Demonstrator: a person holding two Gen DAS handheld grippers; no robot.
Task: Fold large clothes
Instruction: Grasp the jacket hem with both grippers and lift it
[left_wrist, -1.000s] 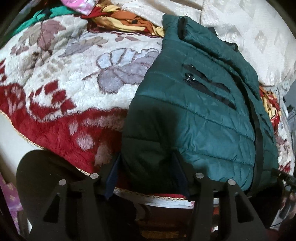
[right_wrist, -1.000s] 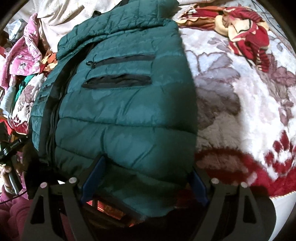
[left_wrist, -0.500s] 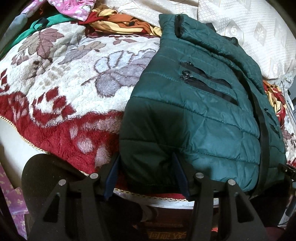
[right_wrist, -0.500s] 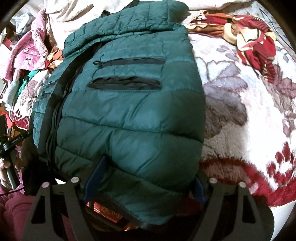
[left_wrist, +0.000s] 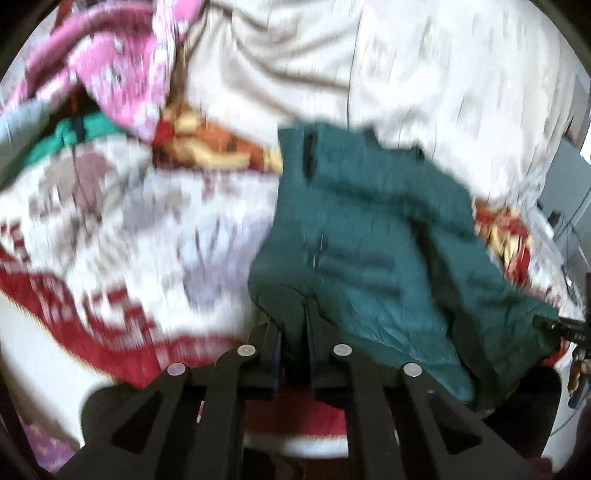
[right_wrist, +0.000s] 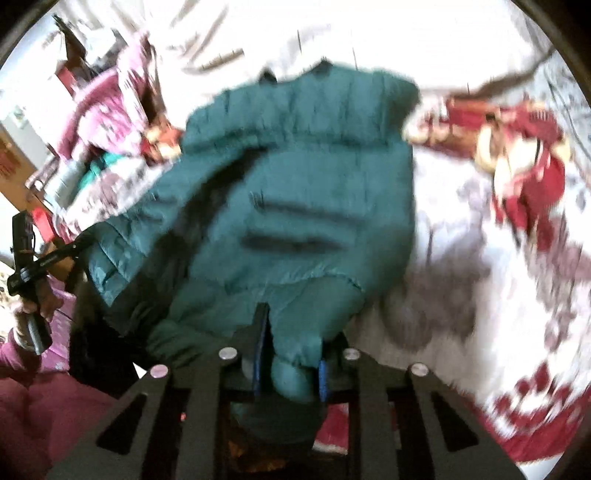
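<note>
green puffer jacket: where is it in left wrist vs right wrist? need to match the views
Left wrist: green puffer jacket fills centre-right, its near hem pinched in the left gripper at bottom centre.
Right wrist: jacket fills the centre, collar at top, hem bunched in the right gripper at bottom centre.
Shared landmark: the two dark pocket zips on the jacket front; both views are motion-blurred.

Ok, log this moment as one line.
fold | left gripper shut on green jacket hem | right gripper shut on hem | views blurred
</note>
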